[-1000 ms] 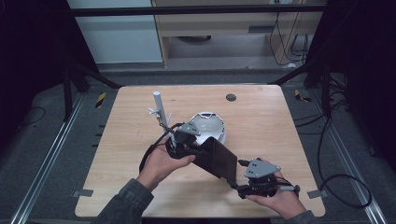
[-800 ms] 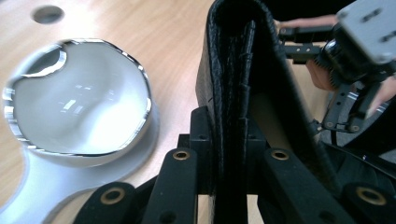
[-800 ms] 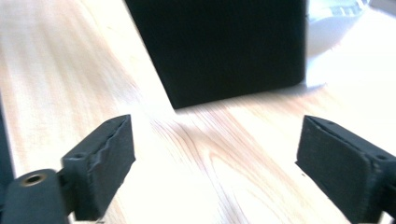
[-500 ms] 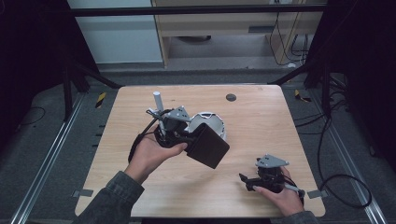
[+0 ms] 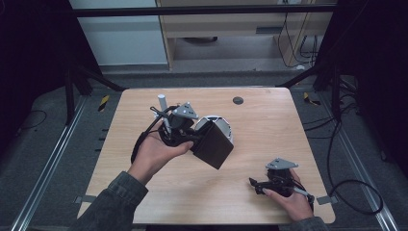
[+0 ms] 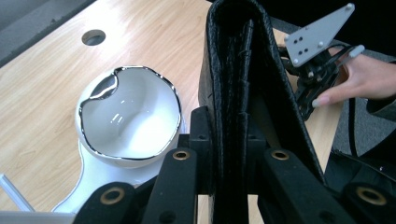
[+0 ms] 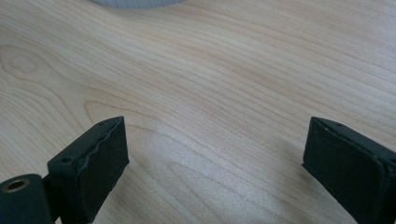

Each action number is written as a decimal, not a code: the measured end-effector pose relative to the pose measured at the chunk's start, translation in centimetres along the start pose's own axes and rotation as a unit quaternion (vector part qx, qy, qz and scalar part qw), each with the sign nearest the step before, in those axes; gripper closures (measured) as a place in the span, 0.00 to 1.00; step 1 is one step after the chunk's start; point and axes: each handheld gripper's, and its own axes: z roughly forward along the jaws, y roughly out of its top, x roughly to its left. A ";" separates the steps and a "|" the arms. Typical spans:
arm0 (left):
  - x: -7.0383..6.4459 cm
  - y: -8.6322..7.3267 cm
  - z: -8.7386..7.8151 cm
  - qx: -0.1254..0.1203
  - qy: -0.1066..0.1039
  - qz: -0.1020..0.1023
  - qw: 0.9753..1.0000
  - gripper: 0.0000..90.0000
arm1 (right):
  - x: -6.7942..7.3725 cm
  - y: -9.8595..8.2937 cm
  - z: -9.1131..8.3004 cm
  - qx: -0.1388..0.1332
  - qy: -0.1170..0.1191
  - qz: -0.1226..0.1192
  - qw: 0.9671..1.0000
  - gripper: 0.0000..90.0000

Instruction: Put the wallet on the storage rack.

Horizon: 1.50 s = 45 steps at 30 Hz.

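In the high view, the left gripper (image 5: pixel 195 139) is holding a black wallet (image 5: pixel 213 145) lifted off the wooden table (image 5: pixel 269 125), just in front of and partly over the white bowl (image 5: pixel 219 126), while the right gripper (image 5: pixel 257 185) is resting well apart from that bowl, near the table's front right corner. In the left gripper view, its jaws are clamping tight on the folded wallet (image 6: pixel 243 84), which is standing edge-up just right of the bowl (image 6: pixel 128 119). In the right gripper view, the jaws of the right gripper (image 7: pixel 215 149) are standing wide apart over bare table (image 7: pixel 224 70), gripping nothing.
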 end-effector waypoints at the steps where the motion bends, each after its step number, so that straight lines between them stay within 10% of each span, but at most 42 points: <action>1: 0.0 0.1 -0.1 -0.003 0.003 -0.002 1.000 0.89 | 0.0 0.0 0.0 0.000 0.000 0.000 1.000 0.07; 24: 2.4 2.7 -1.5 -0.038 0.065 -0.027 0.997 0.89 | -0.3 -0.2 0.6 0.012 -0.031 0.007 0.999 0.04; 45: 6.0 0.3 5.5 -0.011 0.062 -0.073 0.995 0.89 | -0.2 -0.3 0.5 0.012 -0.031 0.008 0.999 0.04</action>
